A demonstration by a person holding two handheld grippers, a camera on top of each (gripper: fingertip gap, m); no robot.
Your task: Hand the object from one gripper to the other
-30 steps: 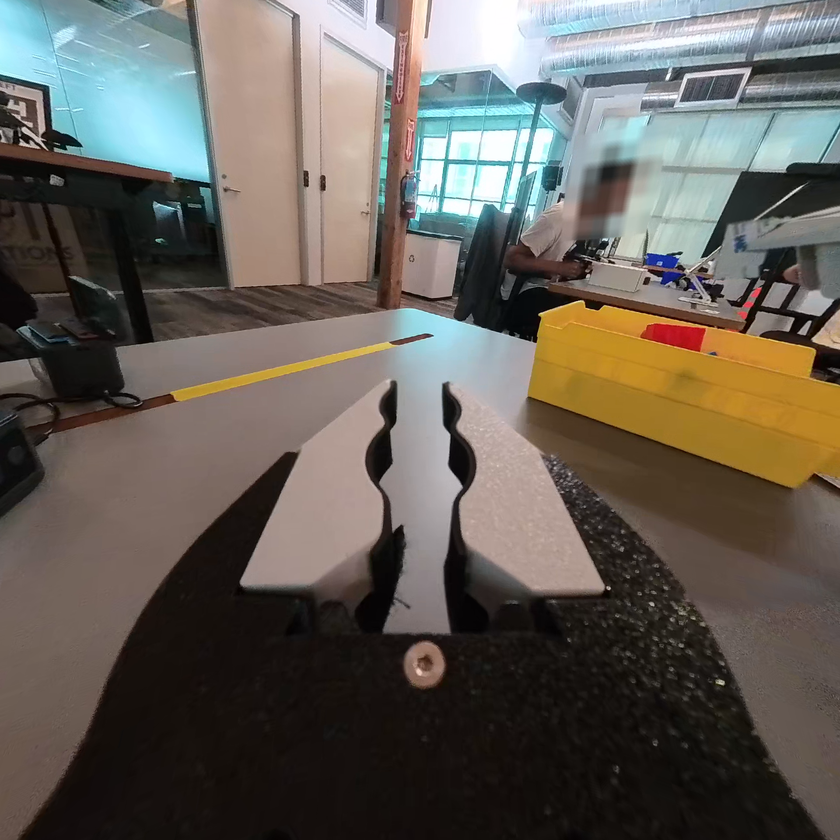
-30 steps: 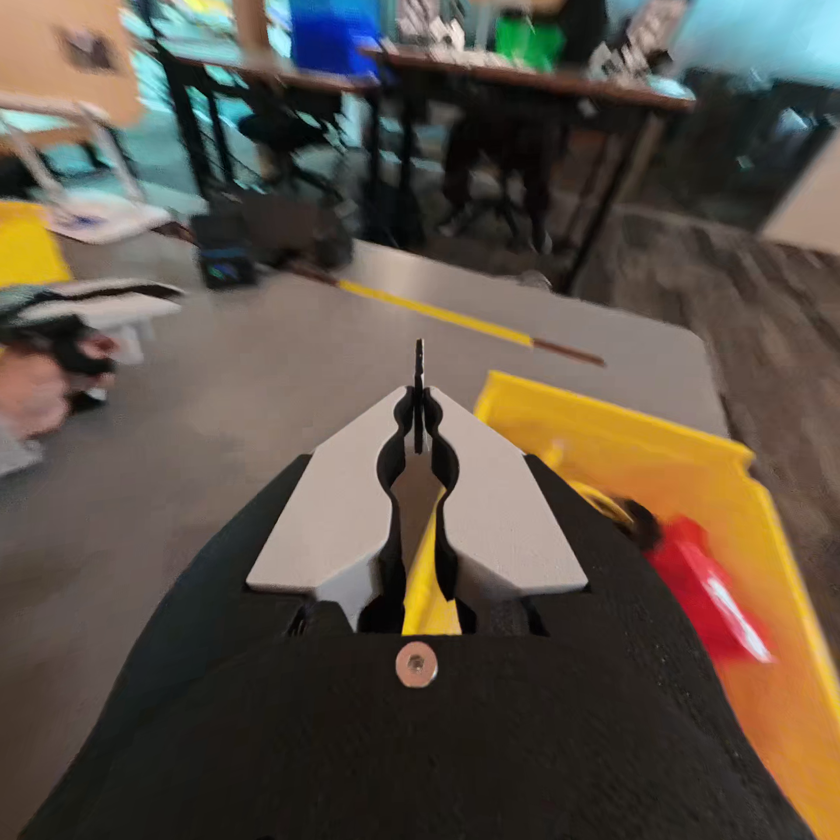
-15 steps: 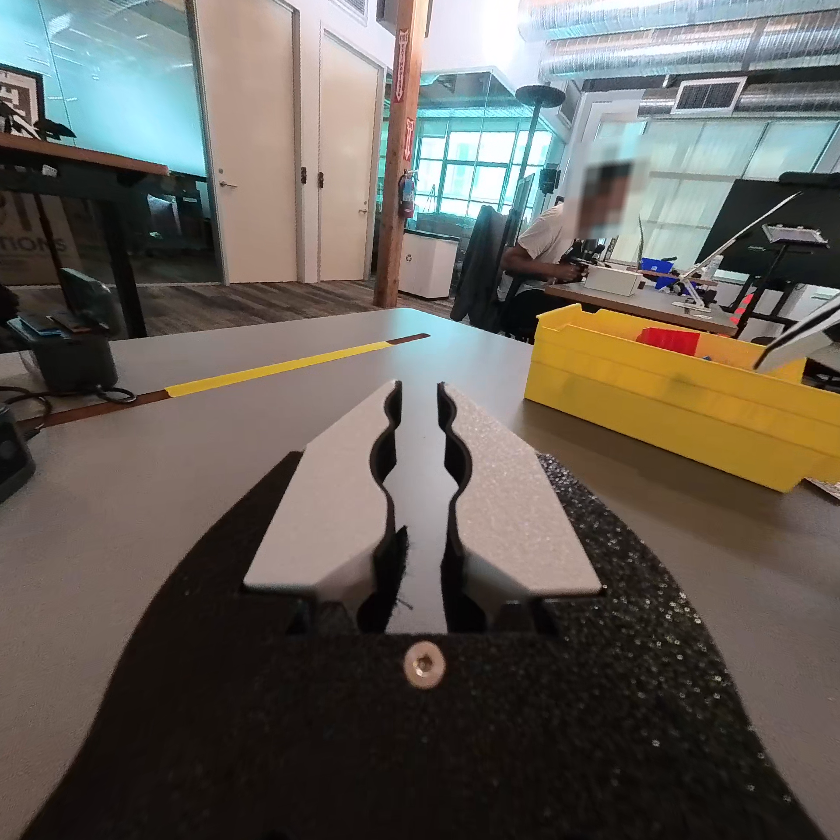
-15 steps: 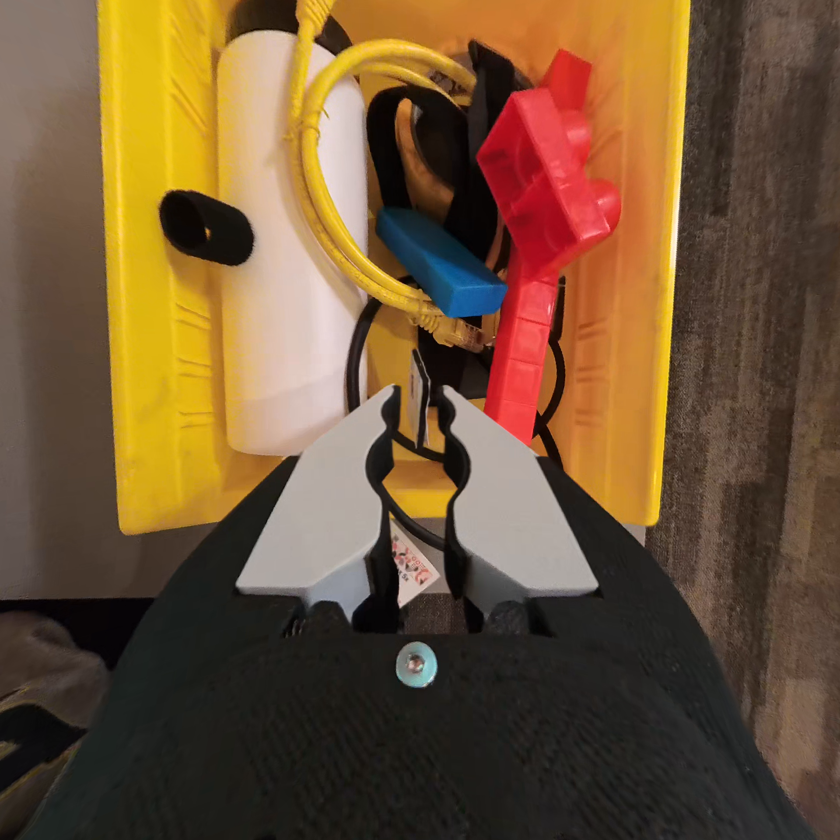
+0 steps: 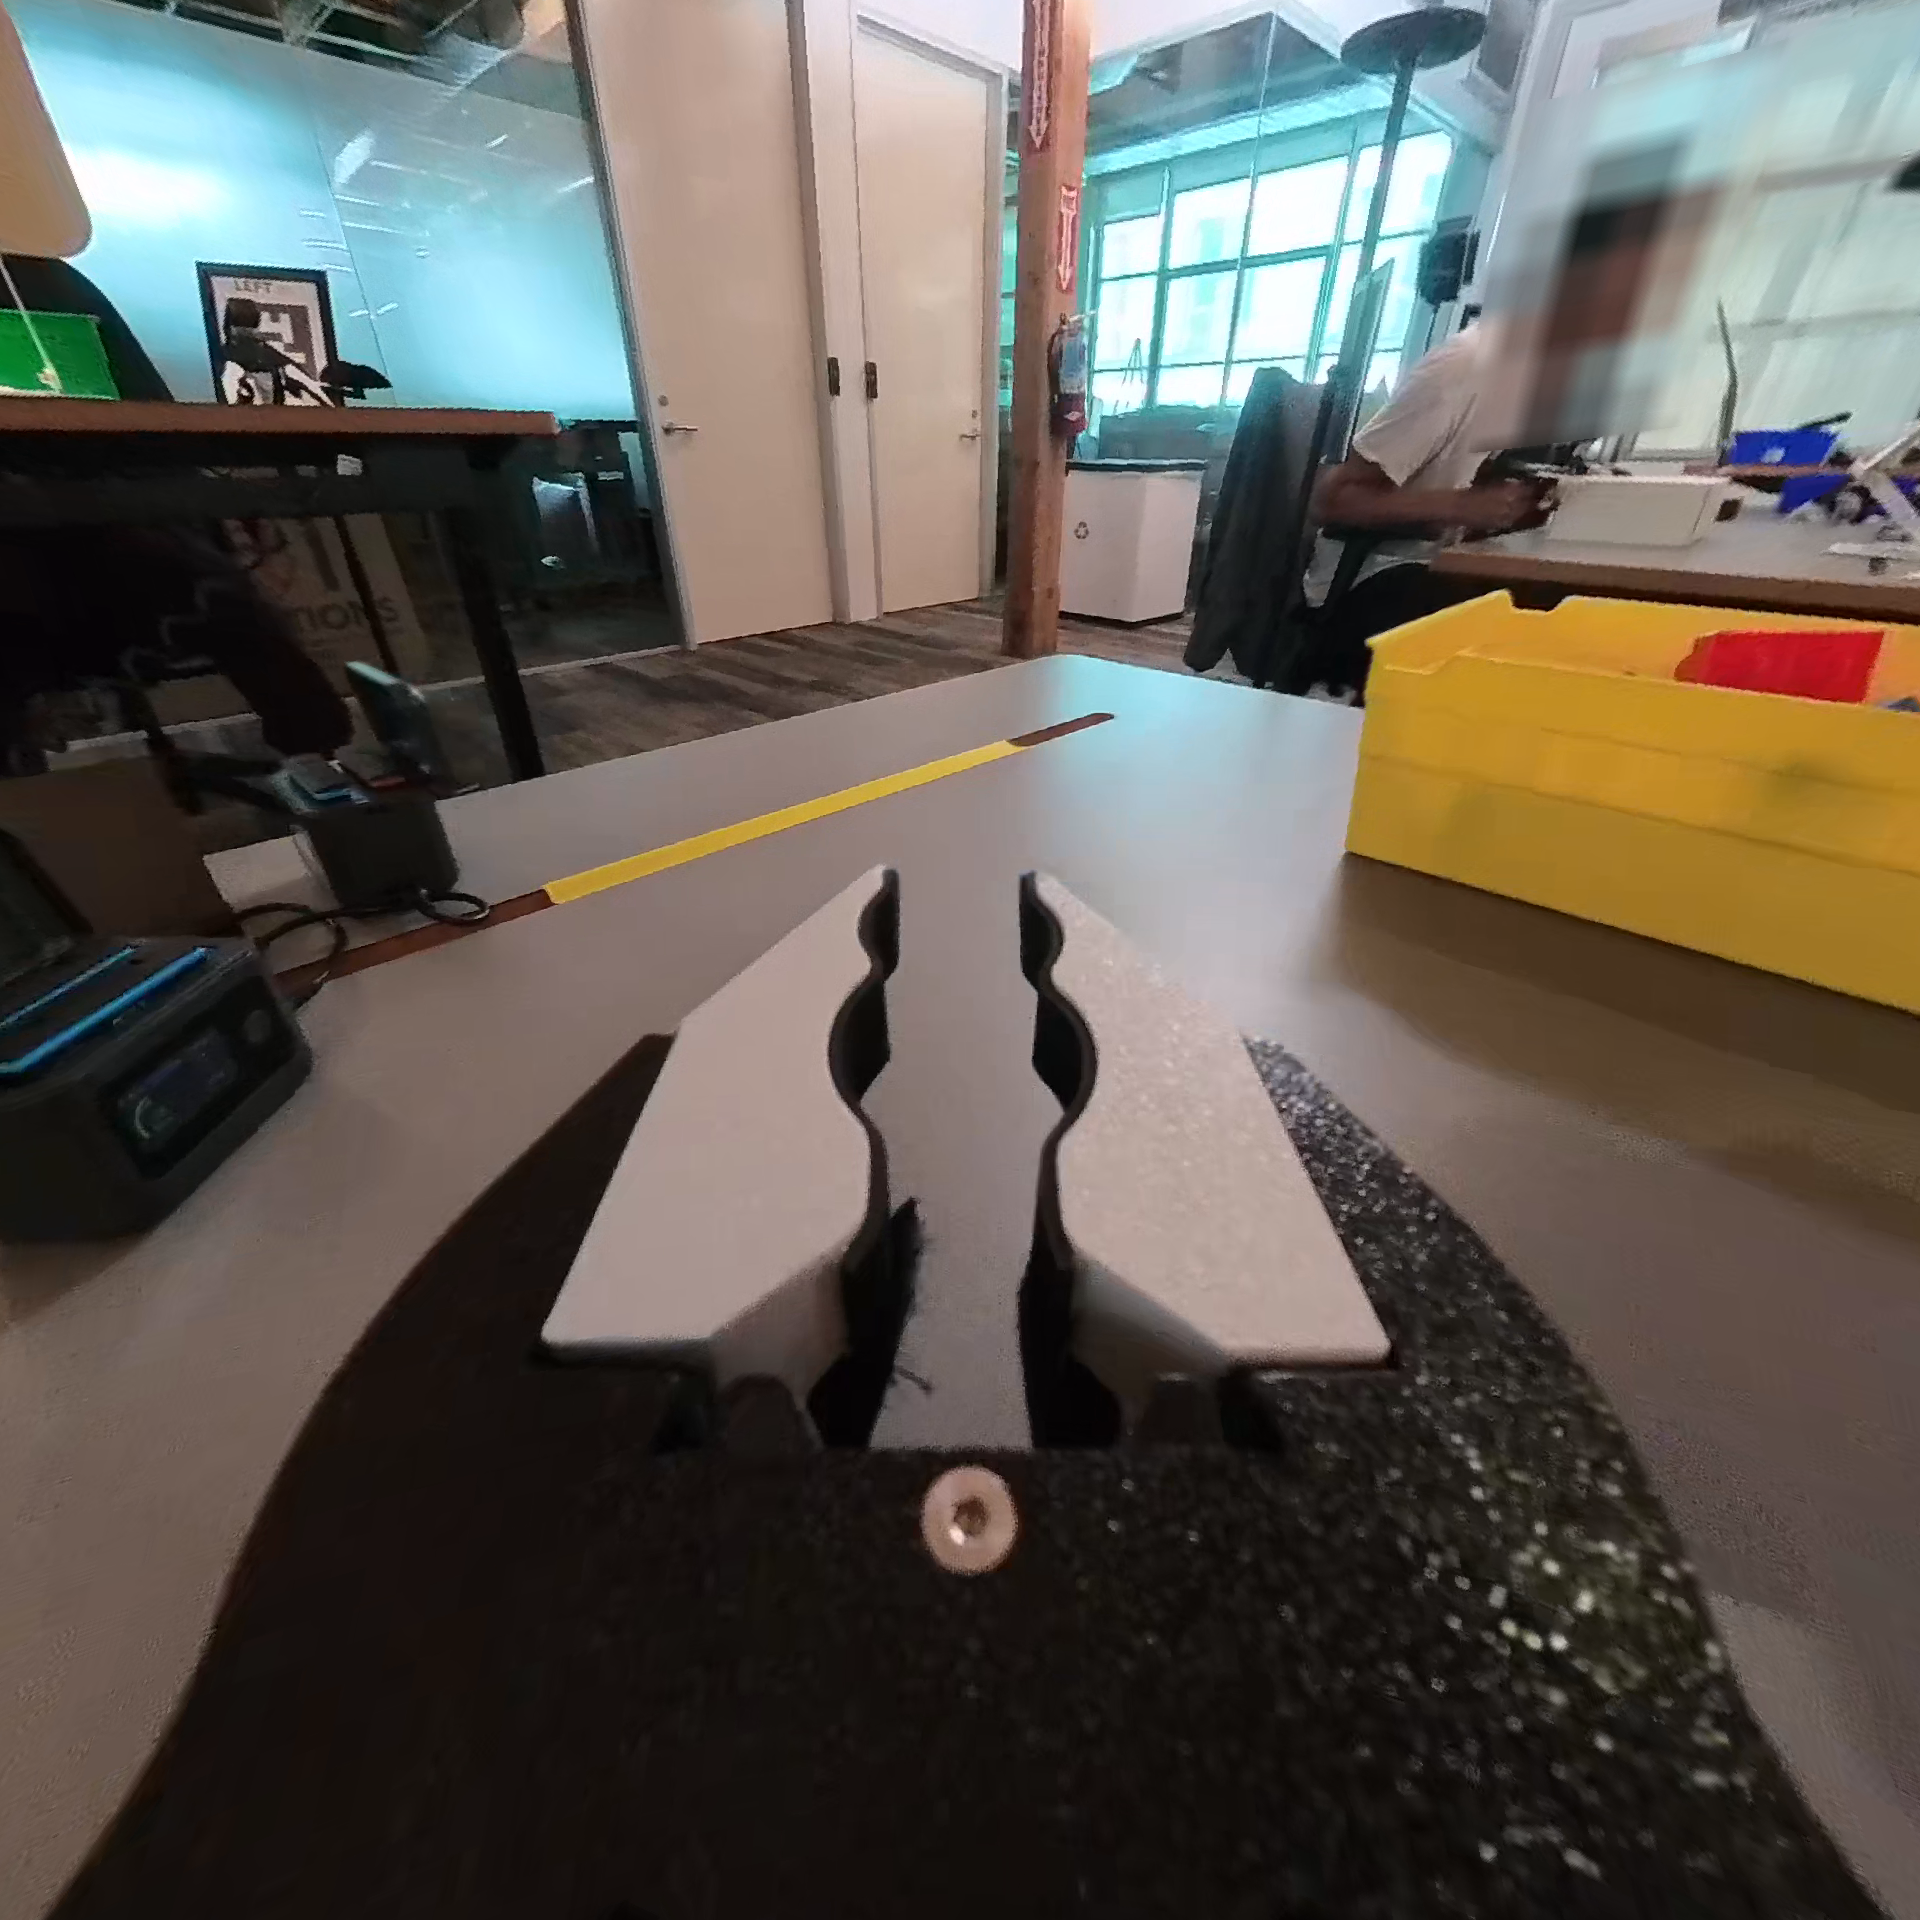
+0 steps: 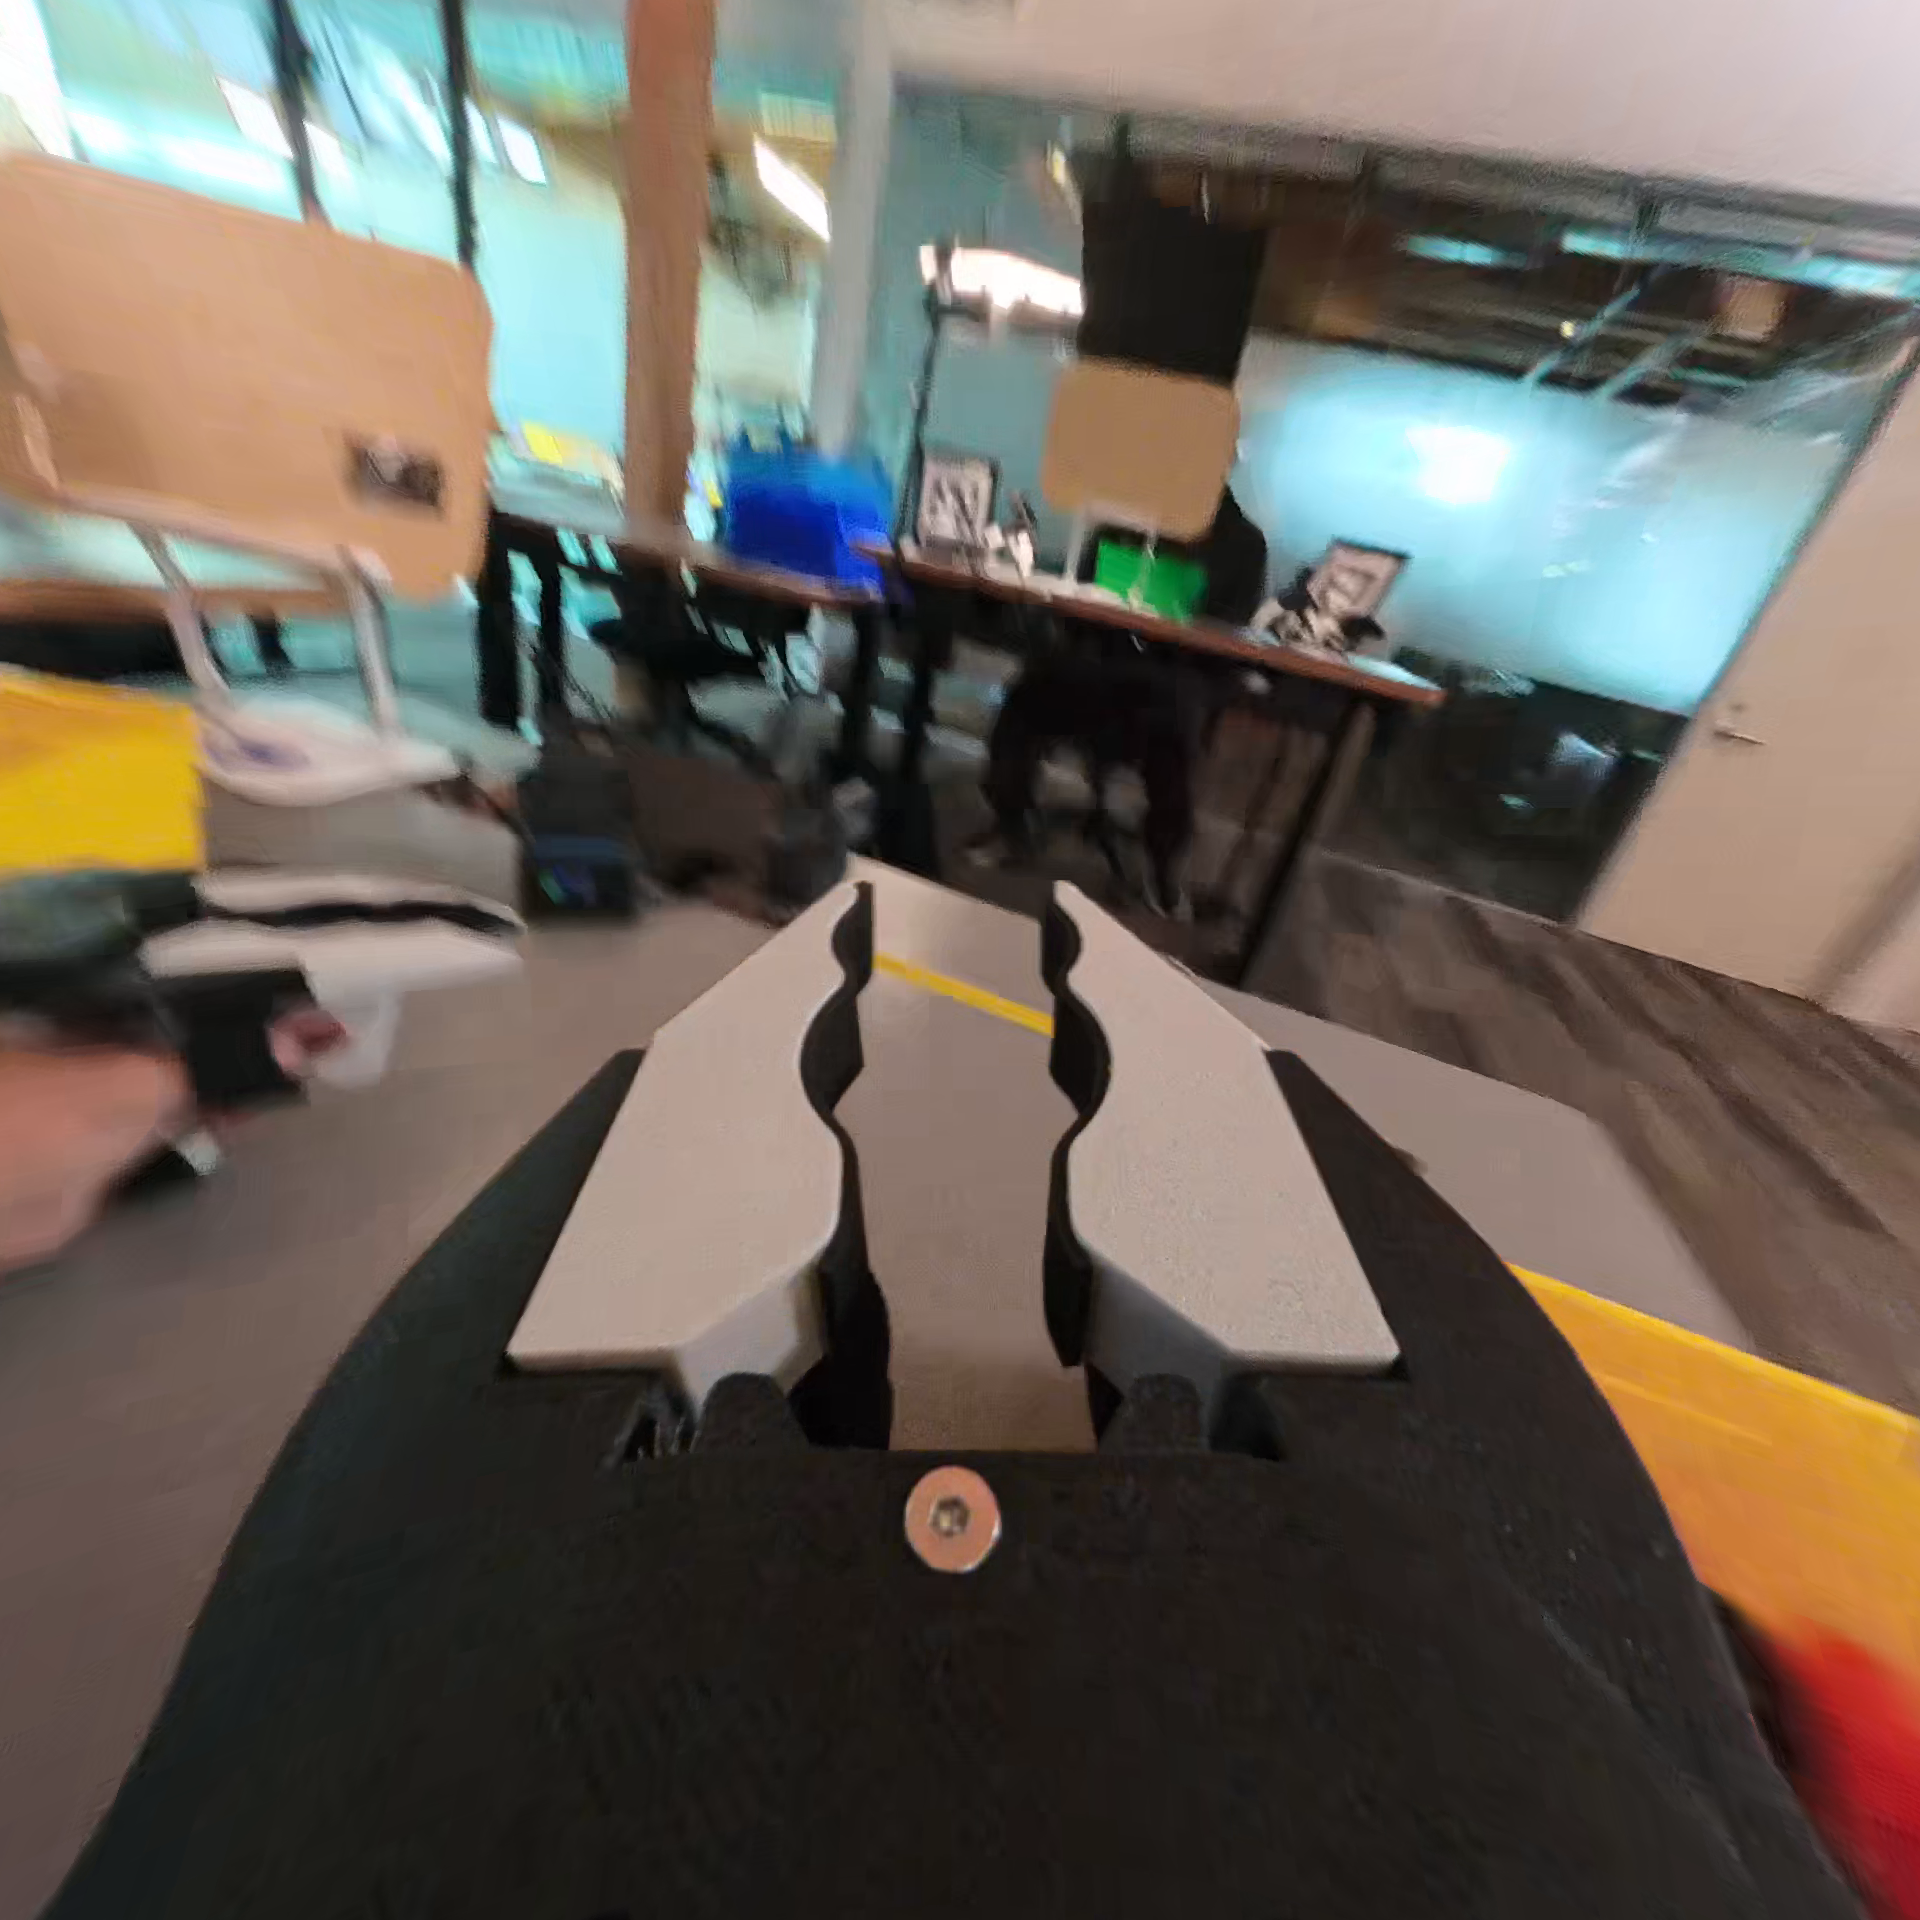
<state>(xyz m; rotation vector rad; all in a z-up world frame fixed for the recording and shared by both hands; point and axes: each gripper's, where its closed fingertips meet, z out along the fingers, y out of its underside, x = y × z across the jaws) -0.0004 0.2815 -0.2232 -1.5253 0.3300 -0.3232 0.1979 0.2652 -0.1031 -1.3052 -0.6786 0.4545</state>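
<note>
My left gripper (image 5: 956,878) is open and empty, low over the grey table (image 5: 1195,790). My right gripper (image 6: 961,888) is open and empty too, with nothing between its fingers. A yellow bin (image 5: 1621,831) stands to the right of the left gripper, with a red plastic piece (image 5: 1782,665) showing above its rim. In the blurred right wrist view the bin's edge (image 6: 1714,1455) is at the lower right, with a red blur (image 6: 1860,1714) beside it. The left gripper (image 6: 416,935) shows there at the far left, held by a hand (image 6: 73,1143).
A yellow tape line (image 5: 779,821) crosses the table ahead. A black device with a small screen (image 5: 135,1091) and a dark box with cables (image 5: 384,842) sit at the table's left. A person (image 5: 1423,436) sits at a desk behind the bin.
The right gripper held a thin black thing, went over the bin, and has now swung up and away, open and empty. The left gripper has opened a little wider.
</note>
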